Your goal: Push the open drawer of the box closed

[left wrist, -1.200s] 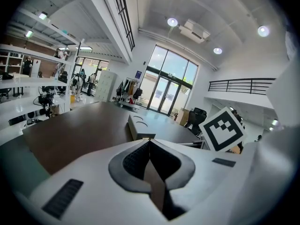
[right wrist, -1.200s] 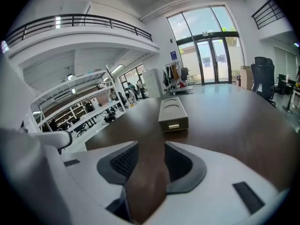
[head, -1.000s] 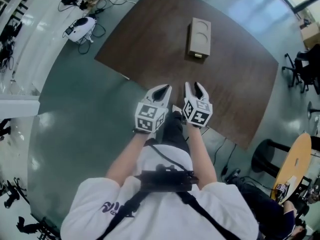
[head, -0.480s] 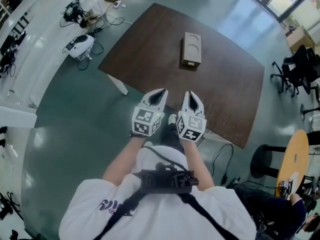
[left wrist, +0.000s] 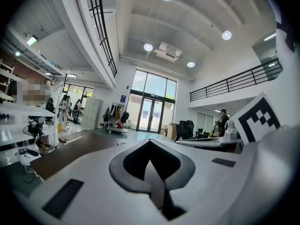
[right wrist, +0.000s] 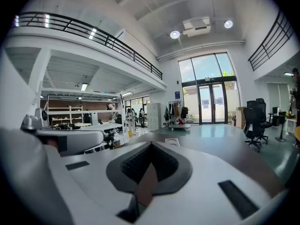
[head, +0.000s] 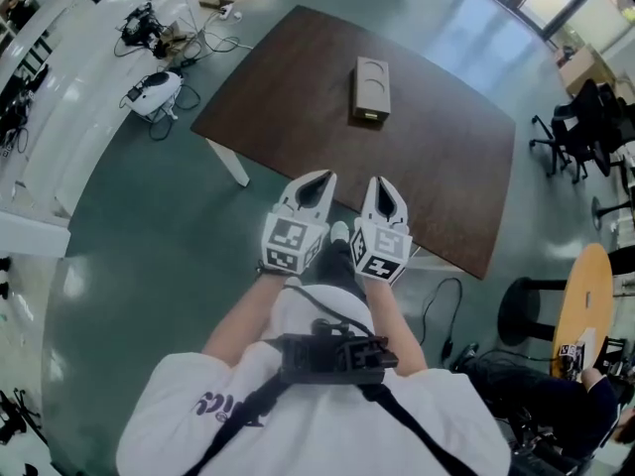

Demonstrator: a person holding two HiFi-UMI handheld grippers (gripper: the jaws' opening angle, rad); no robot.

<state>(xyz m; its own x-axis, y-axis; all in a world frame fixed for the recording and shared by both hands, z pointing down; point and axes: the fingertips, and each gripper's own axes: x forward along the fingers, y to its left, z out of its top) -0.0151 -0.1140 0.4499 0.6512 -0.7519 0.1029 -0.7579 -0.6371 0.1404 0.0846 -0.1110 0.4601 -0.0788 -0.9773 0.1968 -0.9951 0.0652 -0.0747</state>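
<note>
A tan box (head: 371,85) lies on the far half of the brown table (head: 298,77); its drawer (head: 369,116) sticks out a little at the end that faces me. Both grippers hang side by side over the table's near edge, well short of the box. The left gripper (head: 319,177) is shut with nothing in it; its tips meet in the left gripper view (left wrist: 149,142). The right gripper (head: 383,180) has just been closing and is shut, with nothing between its jaws (right wrist: 151,144). Beyond them in the right gripper view stands the box (right wrist: 172,142).
A white device with cables (head: 154,92) lies on the floor at the left, beside white benches (head: 60,117). Black office chairs (head: 595,117) stand at the right. A black stool (head: 526,310) and a round wooden table (head: 585,315) are at the lower right.
The right gripper's jaws, apart a second ago, have come together. The box and the table now sit farther up and to the left in the head view, and look smaller.
</note>
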